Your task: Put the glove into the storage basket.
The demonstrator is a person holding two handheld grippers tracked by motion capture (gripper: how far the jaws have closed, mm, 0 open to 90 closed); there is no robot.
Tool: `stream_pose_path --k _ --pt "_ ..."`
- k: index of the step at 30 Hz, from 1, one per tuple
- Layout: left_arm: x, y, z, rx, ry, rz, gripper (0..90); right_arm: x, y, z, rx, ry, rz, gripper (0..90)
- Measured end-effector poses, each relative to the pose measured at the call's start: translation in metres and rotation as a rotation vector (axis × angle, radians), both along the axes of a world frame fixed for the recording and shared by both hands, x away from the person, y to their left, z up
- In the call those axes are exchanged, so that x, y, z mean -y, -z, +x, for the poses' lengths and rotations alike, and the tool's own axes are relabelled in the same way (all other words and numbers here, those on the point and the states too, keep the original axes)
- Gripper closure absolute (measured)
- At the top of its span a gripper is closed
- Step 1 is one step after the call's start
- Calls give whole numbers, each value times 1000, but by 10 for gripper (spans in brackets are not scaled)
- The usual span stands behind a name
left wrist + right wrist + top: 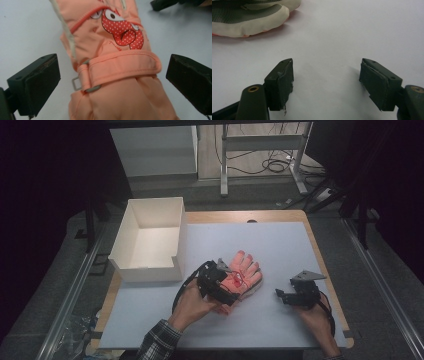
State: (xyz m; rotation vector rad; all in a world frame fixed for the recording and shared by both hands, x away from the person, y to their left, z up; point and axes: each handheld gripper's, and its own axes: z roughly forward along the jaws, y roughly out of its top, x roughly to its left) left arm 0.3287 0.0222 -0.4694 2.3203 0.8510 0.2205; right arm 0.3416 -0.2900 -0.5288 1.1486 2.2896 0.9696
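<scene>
Orange padded glove lies flat on the white worktop, roughly centre, fingers pointing away from the person, cuff toward them. Left gripper view: red white-dotted cartoon patch with two eyes on the glove back, orange wrist strap through a grey metal buckle. A small line of red stitched script sits under the patch, too small to read; no other brand or label readable.

Left tongs spread wide, jaws on either side of the glove's wrist, not touching it; left hand holds the gripper over the cuff end. Right tongs also spread, nothing between the jaws, low over bare worktop, right of the glove and apart from it; right hand behind them. Right gripper view shows the glove's cream and grey palm-side edge at top left.

Open white box stands at the worktop's left-far side, just beside the glove area, empty inside.
</scene>
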Motion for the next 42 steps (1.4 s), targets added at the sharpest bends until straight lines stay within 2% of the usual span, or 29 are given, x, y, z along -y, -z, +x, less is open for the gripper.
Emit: stream_pose_path --k 5,7,10,13,18,21,27,30,34,38,42 --pt "10 15 3 -12 2 34 0 0 0 0 0 -1 0 276" --pt "14 23 4 -16 -1 61 0 0 0 0 0 0 0 276" --pt "16 31 5 -42 12 60 0 0 0 0 1 -1 0 276" --pt "19 40 5 -28 -2 116 1 0 0 0 2 -1 -1 276" --pt "17 48 6 -51 -6 109 54 0 0 0 2 -1 -1 276" --pt "18 51 5 -52 2 114 87 0 0 0 2 -1 -1 276" --pt "20 53 2 -46 -2 113 171 0 0 0 2 -1 0 276" --pt "20 51 2 -48 16 127 224 0 1 0 2 -1 -1 276" --pt "22 45 6 -67 68 162 319 0 0 0 2 -1 0 276" --pt "26 42 5 -67 83 189 378 0 0 0 1 0 1 276" --pt "24 40 5 -73 68 169 411 0 0 0 1 0 1 276"
